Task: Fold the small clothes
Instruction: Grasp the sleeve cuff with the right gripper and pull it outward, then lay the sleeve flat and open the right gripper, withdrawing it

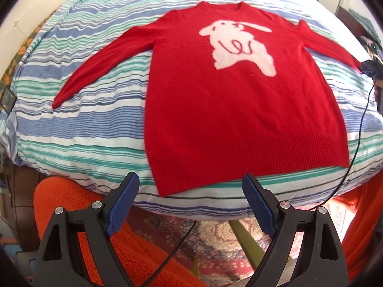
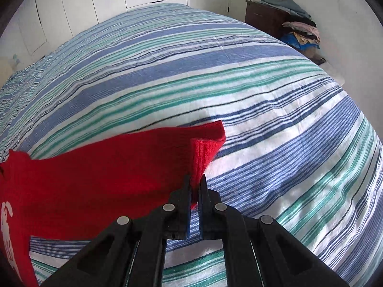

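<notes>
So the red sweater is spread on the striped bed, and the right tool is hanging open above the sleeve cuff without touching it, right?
Not quite. The right tool is shut on the sleeve cuff, pinching the knit between its jaws, as the right wrist view shows. The rest holds: the red sweater lies spread on the striped bed.

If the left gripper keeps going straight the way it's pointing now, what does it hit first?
Probably the ribbed hem of the red sweater, near its bottom edge, lying flat on the striped bedspread. The left gripper is open with nothing between its jaws; depth is hard to judge.
</notes>
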{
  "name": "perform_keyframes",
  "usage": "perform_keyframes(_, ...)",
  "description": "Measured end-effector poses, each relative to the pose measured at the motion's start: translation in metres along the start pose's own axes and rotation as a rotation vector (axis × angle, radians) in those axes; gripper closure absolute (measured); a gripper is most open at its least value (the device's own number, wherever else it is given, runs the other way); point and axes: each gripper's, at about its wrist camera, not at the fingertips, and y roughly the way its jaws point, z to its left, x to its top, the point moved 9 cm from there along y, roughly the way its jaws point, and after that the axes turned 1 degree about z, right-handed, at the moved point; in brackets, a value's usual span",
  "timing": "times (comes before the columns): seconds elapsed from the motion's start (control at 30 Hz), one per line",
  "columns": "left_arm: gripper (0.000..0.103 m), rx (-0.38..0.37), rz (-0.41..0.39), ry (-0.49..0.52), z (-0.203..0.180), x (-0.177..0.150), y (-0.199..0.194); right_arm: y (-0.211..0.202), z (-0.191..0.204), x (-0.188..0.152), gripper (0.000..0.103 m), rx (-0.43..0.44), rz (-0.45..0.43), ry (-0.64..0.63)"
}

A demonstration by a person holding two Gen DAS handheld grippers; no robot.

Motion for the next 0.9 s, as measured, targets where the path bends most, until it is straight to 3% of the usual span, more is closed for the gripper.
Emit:
perform_keyframes(0.03,0.014,0.0,0.003,-0.007,0.002,0.0,0.001,0.001,-0.001,-0.003,0.098,-0.005,0.008,-0.007)
perform_keyframes(0.1,0.014,-0.001,0.004,-0.034,0.007,0.0,0.002,0.0,-0.007,-0.008,0.086,-0.014,0.018,0.0)
perform_keyframes(0.17,0.014,-0.009,-0.002,-0.072,0.016,0.002,0.002,-0.007,-0.022,-0.014,0.047,-0.007,0.012,0.044)
perform_keyframes(0.2,0.014,-0.015,-0.003,-0.094,0.02,0.003,0.002,-0.012,-0.031,-0.016,0.045,0.001,0.003,0.07)
perform_keyframes(0.3,0.014,-0.036,-0.001,-0.136,0.027,0.003,0.004,-0.035,-0.054,-0.01,0.045,0.025,-0.036,0.138)
perform_keyframes(0.4,0.014,-0.034,0.002,-0.134,0.025,0.002,0.005,-0.058,-0.038,0.015,0.047,0.235,-0.076,0.175)
perform_keyframes(0.47,0.014,-0.029,0.001,-0.125,0.022,0.002,0.003,-0.063,-0.007,0.028,0.047,0.421,-0.043,0.168)
perform_keyframes(0.5,0.014,-0.023,-0.001,-0.122,0.021,0.0,0.001,-0.06,0.008,0.03,0.047,0.469,-0.004,0.154)
perform_keyframes(0.57,0.014,-0.014,-0.009,-0.127,0.022,-0.001,-0.004,-0.049,0.009,0.034,0.052,0.386,0.007,0.162)
perform_keyframes(0.67,0.014,-0.002,-0.015,-0.142,0.026,-0.006,-0.009,-0.023,-0.04,0.025,0.052,0.278,0.024,0.417)
perform_keyframes(0.77,0.014,0.003,0.022,-0.139,0.025,-0.011,0.0,0.0,-0.069,-0.001,0.052,0.299,0.08,0.589)
perform_keyframes(0.9,0.014,-0.016,0.054,-0.128,0.017,-0.01,0.008,0.014,-0.066,-0.004,0.053,0.372,0.083,0.569)
